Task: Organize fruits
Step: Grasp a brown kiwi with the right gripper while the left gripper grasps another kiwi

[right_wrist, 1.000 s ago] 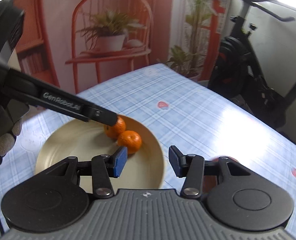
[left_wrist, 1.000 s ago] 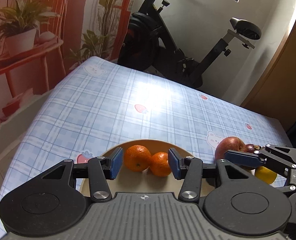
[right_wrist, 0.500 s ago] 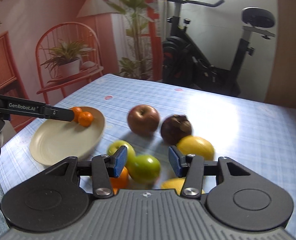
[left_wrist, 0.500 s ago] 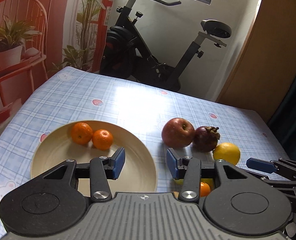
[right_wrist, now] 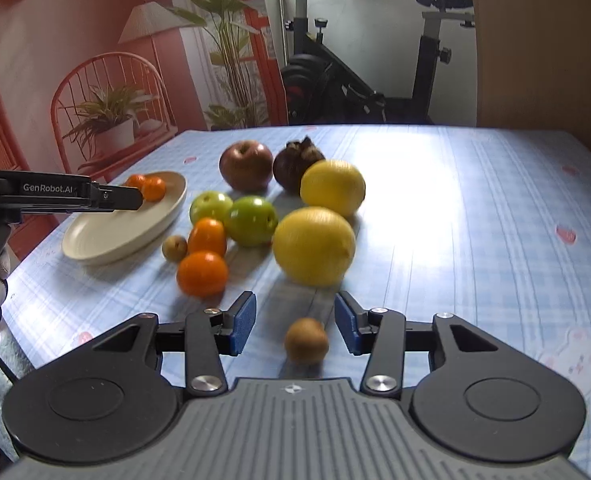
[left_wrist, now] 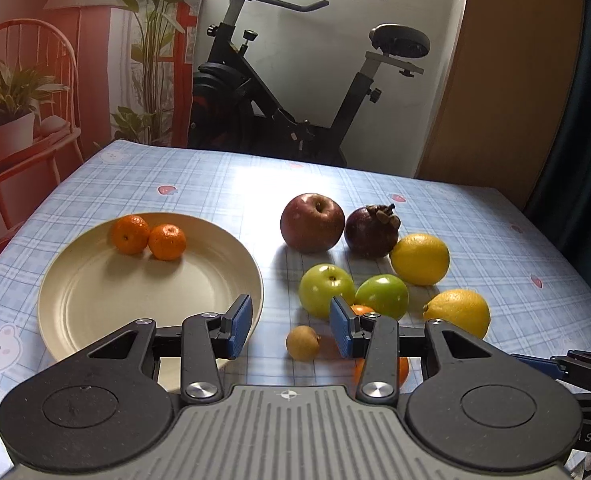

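Note:
A cream plate (left_wrist: 95,292) (right_wrist: 107,232) holds two small oranges (left_wrist: 149,236) (right_wrist: 147,187) at its far rim. To its right lie a red apple (left_wrist: 312,222) (right_wrist: 246,165), a dark mangosteen (left_wrist: 370,232) (right_wrist: 295,164), two lemons (left_wrist: 419,258) (right_wrist: 313,246), two green apples (left_wrist: 326,289) (right_wrist: 251,220), two loose oranges (right_wrist: 202,274) and two small brown fruits (left_wrist: 302,343) (right_wrist: 306,340). My left gripper (left_wrist: 290,330) is open and empty above the table beside the plate. My right gripper (right_wrist: 294,328) is open, with a small brown fruit between its fingers, untouched.
The table has a blue checked cloth (right_wrist: 475,220). An exercise bike (left_wrist: 295,92) stands behind the far edge. A wooden door (left_wrist: 515,80) is at the right. The wall at the left shows a red chair and plants (left_wrist: 15,112).
Both grippers have pulled back from the plate and swung right, bringing the loose fruit into view. The two oranges stay on the plate.

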Tool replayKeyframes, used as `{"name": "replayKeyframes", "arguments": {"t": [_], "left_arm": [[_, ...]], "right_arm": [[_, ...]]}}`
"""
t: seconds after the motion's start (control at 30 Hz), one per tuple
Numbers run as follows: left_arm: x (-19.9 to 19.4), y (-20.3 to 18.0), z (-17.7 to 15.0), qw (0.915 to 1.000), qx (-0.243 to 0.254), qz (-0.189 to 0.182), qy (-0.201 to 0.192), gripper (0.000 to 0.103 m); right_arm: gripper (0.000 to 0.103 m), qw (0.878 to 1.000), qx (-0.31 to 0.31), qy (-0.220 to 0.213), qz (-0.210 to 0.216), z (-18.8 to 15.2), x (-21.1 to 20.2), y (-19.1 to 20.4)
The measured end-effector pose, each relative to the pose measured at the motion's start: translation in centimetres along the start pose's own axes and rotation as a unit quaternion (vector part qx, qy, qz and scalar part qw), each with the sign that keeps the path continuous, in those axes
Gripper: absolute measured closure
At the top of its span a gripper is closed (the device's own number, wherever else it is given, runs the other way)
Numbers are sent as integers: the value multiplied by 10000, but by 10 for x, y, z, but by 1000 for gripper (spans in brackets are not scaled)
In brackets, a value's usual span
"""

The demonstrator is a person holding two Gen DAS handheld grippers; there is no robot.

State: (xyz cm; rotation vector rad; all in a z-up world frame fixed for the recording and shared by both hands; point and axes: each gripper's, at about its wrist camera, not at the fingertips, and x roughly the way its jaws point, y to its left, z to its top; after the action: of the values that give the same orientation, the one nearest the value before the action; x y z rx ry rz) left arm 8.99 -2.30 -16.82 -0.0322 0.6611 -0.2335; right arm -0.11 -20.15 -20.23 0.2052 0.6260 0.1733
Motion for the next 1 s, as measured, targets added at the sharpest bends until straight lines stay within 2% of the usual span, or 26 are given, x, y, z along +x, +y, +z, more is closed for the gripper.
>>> {"name": "replayKeyframes", "arguments": {"t": [0.2, 0.3, 0.4, 0.7, 0.77, 0.8, 0.83, 1.0], "left_arm": [[-1, -1, -6, 9999, 127, 57, 67, 58], [2, -3, -8, 9997, 181, -4, 154, 59], [4, -5, -11, 9993, 261, -89, 245, 66], [25, -1, -12, 9975, 120, -192, 667, 66], [30, -2, -11, 9971, 167, -215, 707, 71], [32, -3, -11, 9968, 213, -238, 731, 78], [34, -5, -11, 9966, 249, -234, 745, 80], [41, -3, -11, 9965, 185, -184, 795, 79]], "right_arm": [[64, 9998, 137, 116, -3, -6, 5, -3], [75, 9999, 38, 162, -7, -7, 7, -1], [75, 9999, -9, 143, 15, -8, 8, 0], [75, 9999, 43, 101, 71, -7, 9, -1], [75, 9999, 38, 100, 77, -7, 8, -1], [75, 9999, 45, 99, 83, -7, 8, -2], [75, 9999, 53, 99, 91, -7, 8, -2], [75, 9999, 42, 94, 94, -8, 8, -4]]}}
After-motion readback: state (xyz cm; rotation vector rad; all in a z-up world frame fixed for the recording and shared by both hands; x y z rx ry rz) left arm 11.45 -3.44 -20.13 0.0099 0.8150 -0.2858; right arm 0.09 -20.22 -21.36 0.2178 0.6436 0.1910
